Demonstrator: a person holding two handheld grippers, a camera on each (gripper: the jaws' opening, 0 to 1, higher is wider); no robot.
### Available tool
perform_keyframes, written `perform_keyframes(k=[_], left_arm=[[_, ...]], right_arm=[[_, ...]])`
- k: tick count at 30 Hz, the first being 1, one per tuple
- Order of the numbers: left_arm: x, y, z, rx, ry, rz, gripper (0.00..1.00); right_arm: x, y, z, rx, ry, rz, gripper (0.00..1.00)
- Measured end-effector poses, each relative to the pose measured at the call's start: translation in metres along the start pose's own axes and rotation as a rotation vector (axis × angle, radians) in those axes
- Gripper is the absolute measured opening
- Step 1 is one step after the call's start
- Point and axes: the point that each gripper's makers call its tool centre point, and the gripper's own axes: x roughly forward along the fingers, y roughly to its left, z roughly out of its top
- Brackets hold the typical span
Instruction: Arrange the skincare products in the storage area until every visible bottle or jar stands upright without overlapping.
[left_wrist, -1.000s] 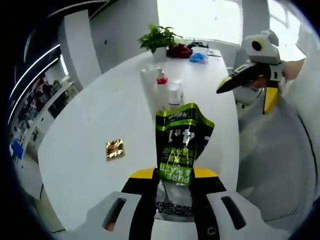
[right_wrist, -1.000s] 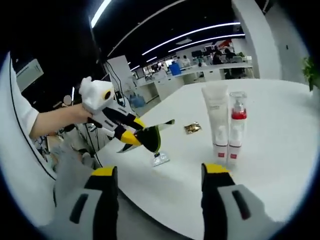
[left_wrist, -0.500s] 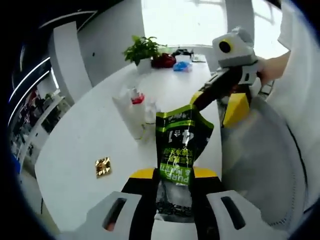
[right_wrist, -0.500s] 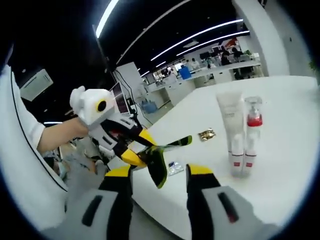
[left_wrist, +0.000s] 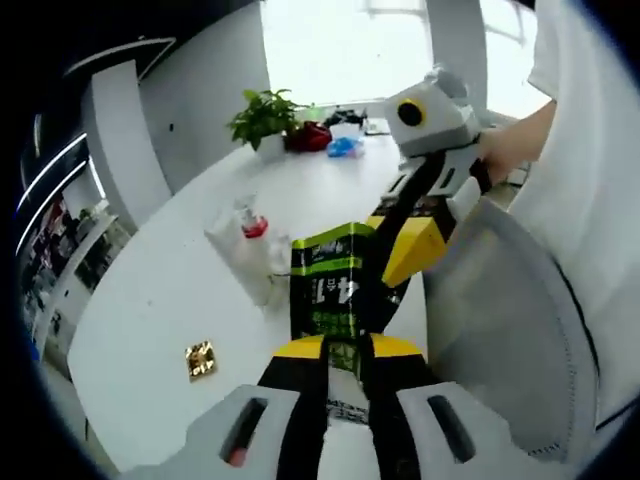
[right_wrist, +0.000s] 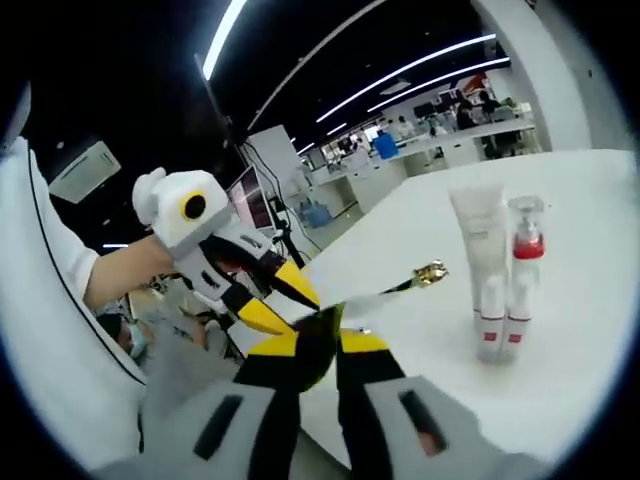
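Pouch (left_wrist: 335, 290), black and green, stands up between both claws above the near edge of the white counter (left_wrist: 160, 300). Left claw (left_wrist: 343, 350) is clenched on its lower end, jaws pinched tight around the silvery base. Right claw (left_wrist: 395, 245) reaches in from the right and pinches the pouch's upper right edge; in the right gripper view that claw (right_wrist: 318, 345) has its jaws closed on the dark sachet edge. Farther back on the counter, a white tube (right_wrist: 480, 260) and a red-collared pump bottle (right_wrist: 522, 265) stand upright, touching side by side. A small gold packet (left_wrist: 200, 358) lies flat, apart from them.
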Motion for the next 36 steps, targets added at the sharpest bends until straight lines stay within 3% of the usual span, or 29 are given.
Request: perform_keyframes(k=[1,2,3,4,8,15,20,24,33,36], left_arm=[[-0.002,0.003,0.001,-0.029,-0.007,0.017,0.0],[-0.001,0.001,0.001,-0.023,-0.008,0.008,0.0],[0.0,0.002,-0.002,-0.016,0.006,0.012,0.0],[0.002,0.003,-0.007,-0.007,0.029,0.021,0.0],[0.005,0.0,-0.013,-0.027,0.038,0.02,0.0],[0.008,-0.005,-0.029,-0.059,0.069,0.018,0.0],[0.016,-0.012,-0.034,-0.092,0.09,0.02,0.08],[0.026,-0.01,-0.041,-0.164,0.124,0.066,0.16],[0.044,-0.012,-0.039,-0.251,0.159,0.134,0.39],[0.05,-0.01,-0.042,-0.281,0.173,0.158,0.42]], right_arm=[[0.0,0.0,0.002,-0.031,-0.016,0.001,0.01],[0.0,-0.003,0.006,-0.069,-0.036,-0.008,0.01],[-0.001,-0.001,0.01,-0.052,-0.065,-0.008,0.01],[-0.002,0.002,0.008,-0.036,-0.056,0.009,0.01],[-0.003,-0.013,-0.004,-0.054,0.005,-0.068,0.01],[-0.024,-0.031,-0.012,0.006,-0.002,-0.125,0.01],[-0.033,-0.04,-0.018,-0.018,0.007,-0.179,0.01],[-0.043,-0.043,-0.017,-0.042,-0.009,-0.204,0.01],[-0.07,-0.049,-0.018,-0.095,-0.029,-0.263,0.01],[-0.074,-0.05,-0.02,-0.095,-0.036,-0.281,0.06]])
